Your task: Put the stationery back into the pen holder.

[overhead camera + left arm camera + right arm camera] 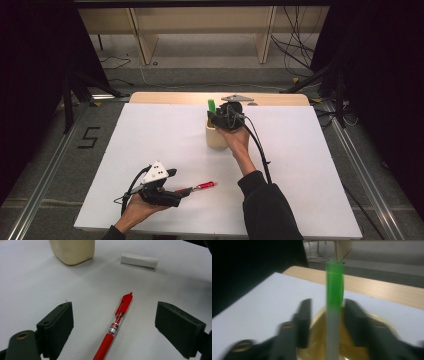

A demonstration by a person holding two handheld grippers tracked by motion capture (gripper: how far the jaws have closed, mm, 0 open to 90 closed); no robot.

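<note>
The left tongs (181, 192) are being held wide open at the near edge of the table (150, 130), gripping nothing. A red pen (117, 320) is lying flat between the jaws, untouched. A white cap (139, 260) is lying farther off. Beyond, the right tongs (326, 322) are being held over a cup (216, 137), jaws parted on either side of a green-topped pen (334, 287) standing in it, not pressing it.
</note>
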